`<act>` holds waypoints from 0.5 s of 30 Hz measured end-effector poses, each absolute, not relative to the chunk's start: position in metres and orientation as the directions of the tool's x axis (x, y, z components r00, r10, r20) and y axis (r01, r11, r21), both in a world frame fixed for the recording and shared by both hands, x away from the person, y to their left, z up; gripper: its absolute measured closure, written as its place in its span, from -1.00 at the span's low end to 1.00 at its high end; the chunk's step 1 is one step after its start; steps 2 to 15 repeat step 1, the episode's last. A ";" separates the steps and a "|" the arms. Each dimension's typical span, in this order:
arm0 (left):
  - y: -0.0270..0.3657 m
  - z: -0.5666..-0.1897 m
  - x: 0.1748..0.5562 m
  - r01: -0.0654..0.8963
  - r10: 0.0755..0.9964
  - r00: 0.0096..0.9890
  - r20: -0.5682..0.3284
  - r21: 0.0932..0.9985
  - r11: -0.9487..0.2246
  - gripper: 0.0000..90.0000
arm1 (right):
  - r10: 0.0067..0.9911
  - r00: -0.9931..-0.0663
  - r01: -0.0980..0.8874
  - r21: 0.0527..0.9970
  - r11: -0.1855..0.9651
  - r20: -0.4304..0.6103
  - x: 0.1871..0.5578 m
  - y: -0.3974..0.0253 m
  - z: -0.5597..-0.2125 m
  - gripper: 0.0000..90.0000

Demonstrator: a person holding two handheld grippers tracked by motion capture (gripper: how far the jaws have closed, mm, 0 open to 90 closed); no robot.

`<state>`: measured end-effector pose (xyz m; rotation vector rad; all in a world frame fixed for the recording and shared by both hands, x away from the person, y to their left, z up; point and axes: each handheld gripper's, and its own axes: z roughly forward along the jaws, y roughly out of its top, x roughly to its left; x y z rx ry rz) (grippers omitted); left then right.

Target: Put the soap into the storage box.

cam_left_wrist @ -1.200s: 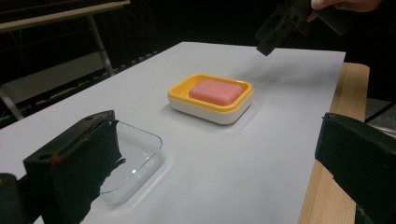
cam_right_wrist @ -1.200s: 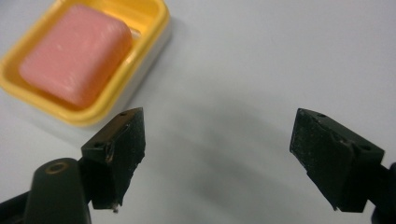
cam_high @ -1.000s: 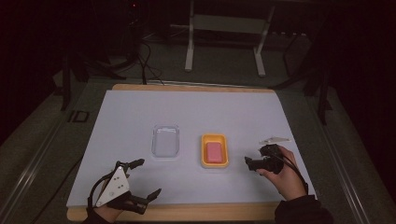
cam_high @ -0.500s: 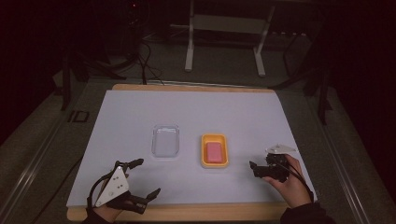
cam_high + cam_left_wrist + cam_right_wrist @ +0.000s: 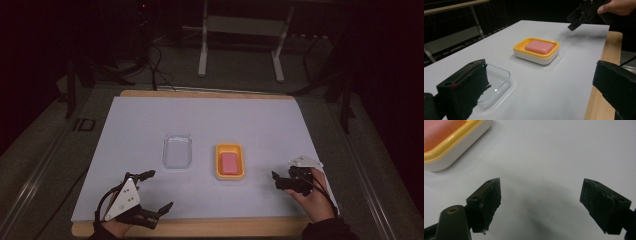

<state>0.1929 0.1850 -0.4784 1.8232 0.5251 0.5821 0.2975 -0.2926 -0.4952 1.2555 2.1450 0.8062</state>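
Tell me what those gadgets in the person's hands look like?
Each is a black hand-held tool with two blocky black jaws faced in rough dark padding. The left gripper carries a pale grey three-cornered plate with small dark dots and a looping black cable. The right gripper has a similar plate. A dark sleeve covers the right forearm.

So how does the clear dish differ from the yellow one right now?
The clear dish is see-through and empty; the yellow dish is opaque, yellow over a white base, and holds a pink soap bar. The clear dish lies nearer the left gripper, the yellow one nearer the right gripper. Both are rounded rectangles lying flat on the white sheet.
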 end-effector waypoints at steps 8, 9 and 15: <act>0.185 -0.478 0.193 0.073 0.609 0.782 0.135 0.950 -0.304 -0.99 | 0.890 -0.435 0.579 0.715 0.392 -0.136 0.298 -0.293 -0.495 -0.62; 0.185 -0.478 0.193 0.073 0.609 0.782 0.135 0.950 -0.304 -0.99 | 0.890 -0.435 0.579 0.715 0.392 -0.136 0.298 -0.293 -0.495 -0.62; 0.185 -0.478 0.193 0.073 0.609 0.782 0.135 0.950 -0.304 -0.99 | 0.890 -0.435 0.579 0.715 0.392 -0.136 0.298 -0.293 -0.495 -0.62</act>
